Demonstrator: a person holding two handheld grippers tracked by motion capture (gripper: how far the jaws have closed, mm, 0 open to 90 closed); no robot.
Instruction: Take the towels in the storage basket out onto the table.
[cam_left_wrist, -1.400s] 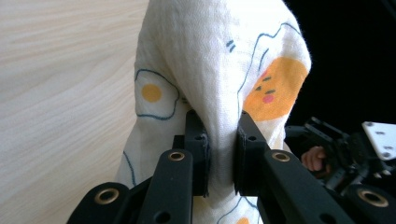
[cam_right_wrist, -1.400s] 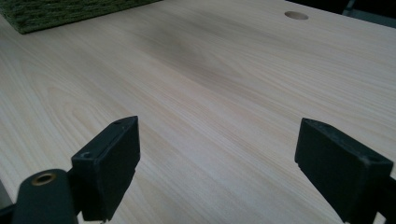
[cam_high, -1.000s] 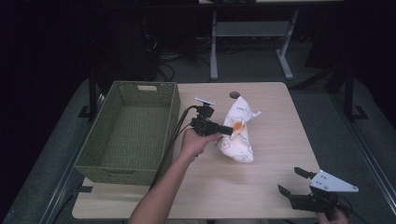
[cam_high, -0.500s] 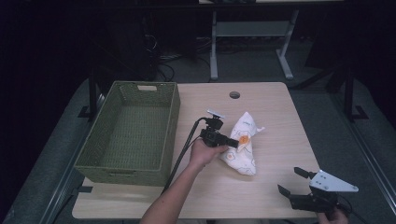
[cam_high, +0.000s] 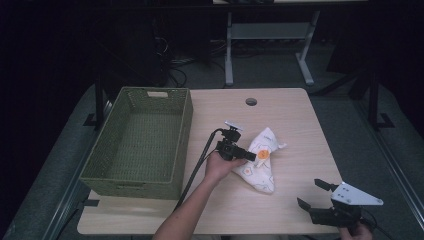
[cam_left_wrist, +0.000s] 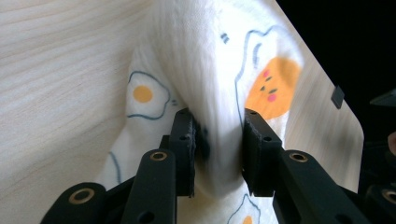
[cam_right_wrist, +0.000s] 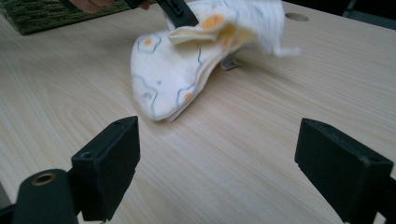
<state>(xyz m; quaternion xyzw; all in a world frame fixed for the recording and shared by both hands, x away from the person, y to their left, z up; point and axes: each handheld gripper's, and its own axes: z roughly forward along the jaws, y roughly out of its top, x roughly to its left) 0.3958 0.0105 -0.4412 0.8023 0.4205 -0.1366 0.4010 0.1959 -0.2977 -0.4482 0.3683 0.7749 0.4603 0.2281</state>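
The cloth (cam_high: 260, 160) — white, printed with fried eggs — lies near the middle of the table (cam_high: 295, 120), just right of the green basket (cam_high: 137, 142). Your left gripper (cam_high: 248, 156) is clenched on a raised fold of it, fabric bunched between the jaws. Your right gripper (cam_high: 314, 194) hangs at the table's near right corner, well apart from the cloth — jaws spread wide, holding nothing.

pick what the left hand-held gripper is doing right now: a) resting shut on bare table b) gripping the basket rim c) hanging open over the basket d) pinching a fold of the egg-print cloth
d: in the left gripper view the left hand-held gripper has its jaws closed on a bunched fold of the egg-print cloth, which lies on the table beside the basket.
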